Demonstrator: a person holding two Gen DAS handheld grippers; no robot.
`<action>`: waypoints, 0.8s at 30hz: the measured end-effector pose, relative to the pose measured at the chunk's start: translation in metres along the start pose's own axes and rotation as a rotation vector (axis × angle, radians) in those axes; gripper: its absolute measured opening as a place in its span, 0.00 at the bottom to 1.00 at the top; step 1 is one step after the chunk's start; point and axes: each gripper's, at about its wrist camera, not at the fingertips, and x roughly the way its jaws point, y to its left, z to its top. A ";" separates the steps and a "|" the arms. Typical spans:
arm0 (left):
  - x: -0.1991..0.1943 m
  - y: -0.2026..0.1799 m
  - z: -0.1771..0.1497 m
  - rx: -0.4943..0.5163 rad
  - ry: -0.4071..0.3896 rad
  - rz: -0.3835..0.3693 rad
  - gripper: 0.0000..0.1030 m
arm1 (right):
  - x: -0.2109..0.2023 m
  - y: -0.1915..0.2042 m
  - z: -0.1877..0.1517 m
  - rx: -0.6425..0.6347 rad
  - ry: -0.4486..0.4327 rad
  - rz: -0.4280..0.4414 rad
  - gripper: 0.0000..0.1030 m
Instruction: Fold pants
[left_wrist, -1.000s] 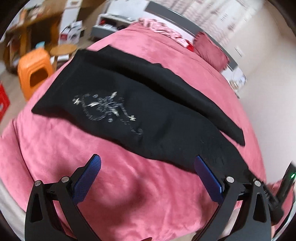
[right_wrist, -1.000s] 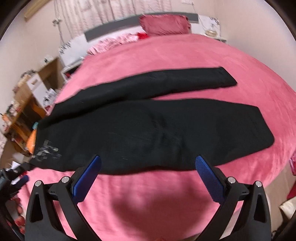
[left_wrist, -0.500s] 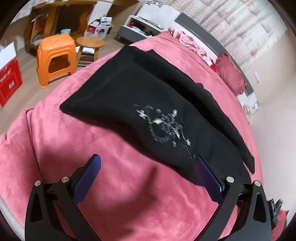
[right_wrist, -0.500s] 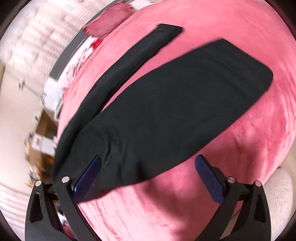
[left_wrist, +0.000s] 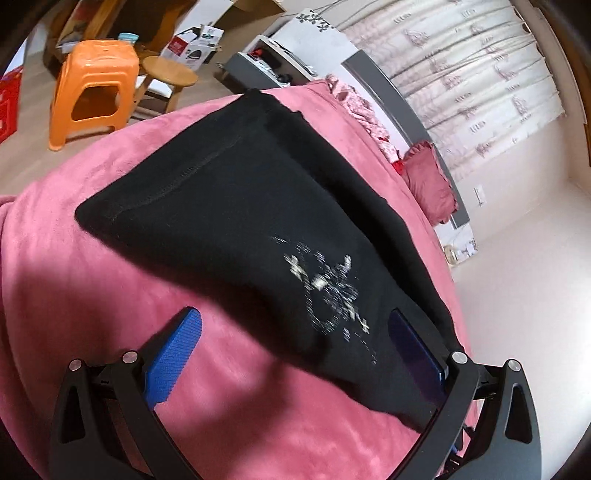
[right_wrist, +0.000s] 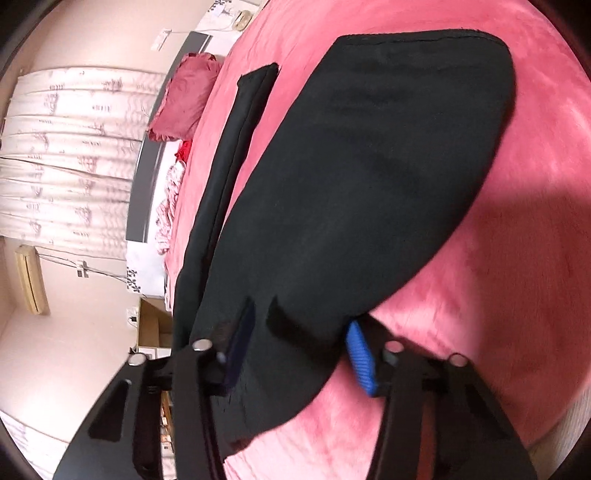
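Note:
Black pants (left_wrist: 240, 206) lie flat on the pink bed cover (left_wrist: 74, 295), a silver print (left_wrist: 328, 291) near the hip. My left gripper (left_wrist: 293, 325) hovers low and open over the pants' near edge, its right finger (left_wrist: 413, 354) above the fabric and its left finger (left_wrist: 173, 362) over bare cover. In the right wrist view the wide near leg (right_wrist: 369, 184) and the narrow far leg (right_wrist: 236, 140) run away from me. My right gripper (right_wrist: 299, 336) is rolled over the near leg's edge; its jaws are closing with a small ridge of fabric between them.
An orange plastic stool (left_wrist: 92, 85), a round wooden stool (left_wrist: 170, 74) and boxes stand on the floor beyond the bed's left side. A dark red pillow (right_wrist: 184, 99), a grey headboard (left_wrist: 406, 110) and patterned curtains (left_wrist: 480, 74) are at the far end.
Both grippers came down closer to the pants. The left one shifted along toward the printed hip. The right one rolled strongly, and its jaws narrowed around the near leg's edge.

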 end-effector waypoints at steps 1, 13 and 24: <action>0.002 -0.001 -0.001 0.007 -0.006 0.004 0.97 | -0.002 -0.003 0.000 -0.007 -0.003 0.005 0.38; 0.024 0.000 0.022 -0.023 0.052 0.116 0.25 | -0.001 0.005 -0.004 -0.148 -0.028 -0.080 0.16; -0.020 -0.027 0.037 0.152 0.138 0.113 0.08 | -0.038 0.065 -0.001 -0.381 -0.067 -0.148 0.14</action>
